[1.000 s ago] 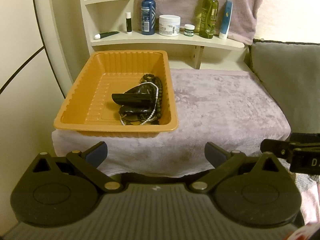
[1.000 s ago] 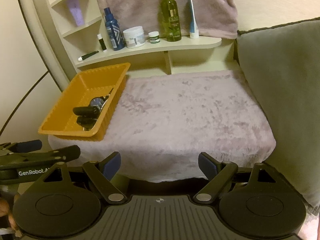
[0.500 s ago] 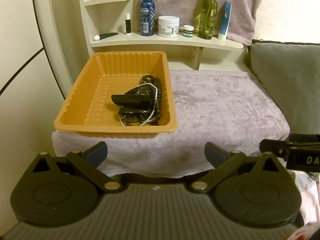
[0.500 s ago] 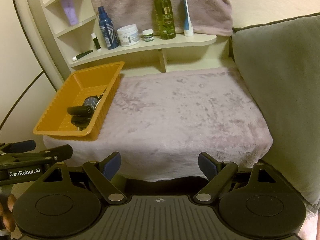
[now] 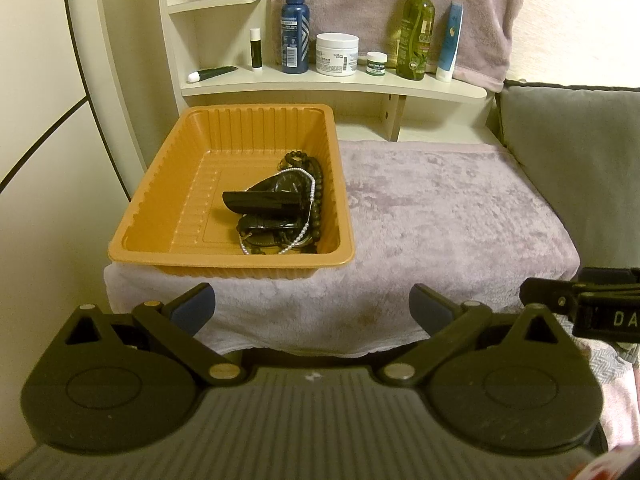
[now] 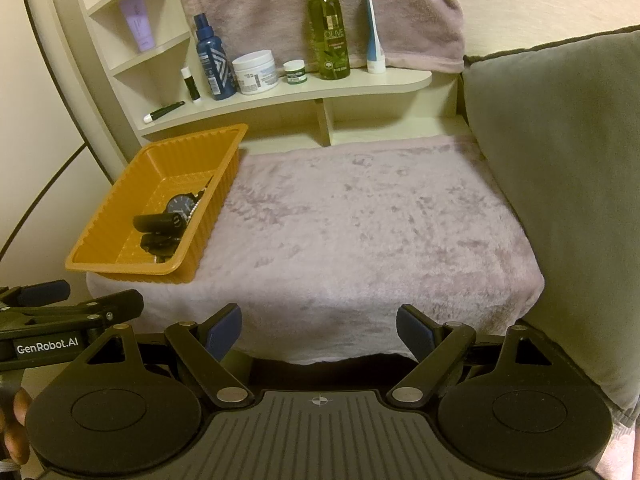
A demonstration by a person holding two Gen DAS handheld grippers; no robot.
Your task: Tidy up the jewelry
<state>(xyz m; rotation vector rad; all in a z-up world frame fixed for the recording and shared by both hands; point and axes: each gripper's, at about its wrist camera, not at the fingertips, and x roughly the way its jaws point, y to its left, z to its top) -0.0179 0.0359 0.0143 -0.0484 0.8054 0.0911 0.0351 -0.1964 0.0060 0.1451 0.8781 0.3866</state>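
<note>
Left tongs: my left gripper (image 5: 312, 308) hangs at 6 o'clock in its own view, jaws spread wide, nothing between the blue pads (image 5: 196, 306).
Right tongs: my right gripper (image 6: 319, 330) also sits at 6 o'clock in its view, jaws wide apart and empty; its side shows at 3 o'clock in the left view.
Neighbour: from the right view, my left gripper's black arm pokes in at 8 o'clock, a bit of my hand (image 6: 16, 428) below it.
Cloth: a mauve plush cover (image 5: 440, 220) drapes the low surface ahead of both pairs of tongs — bare across its right half.
Tray: an orange ribbed tray (image 5: 168, 208) rests on the cover's left end, at 11 o'clock from my left tongs and 10 o'clock from my right.
Jewelry: piled in the tray's near right corner — a black watch (image 5: 289, 186), a white pearl strand (image 5: 308, 216) looped over it, dark beads (image 5: 318, 200) along the tray wall, and a glossy black clip-like piece (image 5: 260, 202) on top.
Shelf: at 12 o'clock beyond the tray, a cream shelf (image 5: 460, 90) carries a blue spray bottle (image 5: 295, 30), a white jar (image 5: 337, 54), a small green-lidded jar (image 5: 377, 63), a green olive bottle (image 5: 416, 36) and a blue-and-white tube (image 5: 448, 42).
Cushion: a grey cushion (image 6: 560, 180) stands at 2 o'clock, against the cover's right edge.
</note>
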